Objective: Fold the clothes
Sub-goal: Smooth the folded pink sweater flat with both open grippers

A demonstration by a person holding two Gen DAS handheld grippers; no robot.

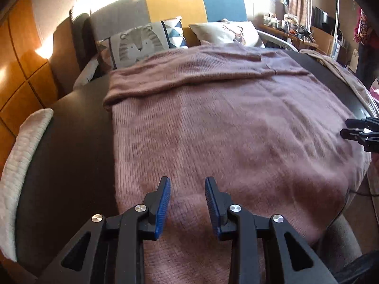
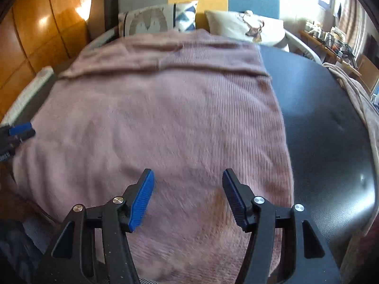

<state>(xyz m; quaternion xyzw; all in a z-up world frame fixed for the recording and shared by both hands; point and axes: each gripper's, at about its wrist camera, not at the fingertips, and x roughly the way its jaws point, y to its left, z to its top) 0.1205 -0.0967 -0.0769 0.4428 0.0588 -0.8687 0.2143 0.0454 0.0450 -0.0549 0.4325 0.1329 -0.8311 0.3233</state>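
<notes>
A dusty-pink knit garment (image 1: 225,123) (image 2: 165,108) lies spread over a dark table (image 1: 78,142) (image 2: 319,118), and its far end is folded over into a band across the top. My left gripper (image 1: 187,179) hovers open over the near left part of the garment, with nothing between its blue pads. It shows at the left edge of the right wrist view (image 2: 16,135). My right gripper (image 2: 188,172) stands wider open above the near right part, also with nothing in it. Its black fingers (image 1: 360,132) show at the right edge of the left wrist view.
A pale grey cloth (image 1: 21,156) (image 2: 30,87) lies on the table's left edge, a beige cloth (image 1: 336,68) (image 2: 355,90) on its right edge. Behind the table stands a sofa with cushions (image 1: 139,42) (image 2: 151,21). Wooden panelling (image 1: 19,71) lines the left, and a cluttered shelf (image 1: 291,30) the right.
</notes>
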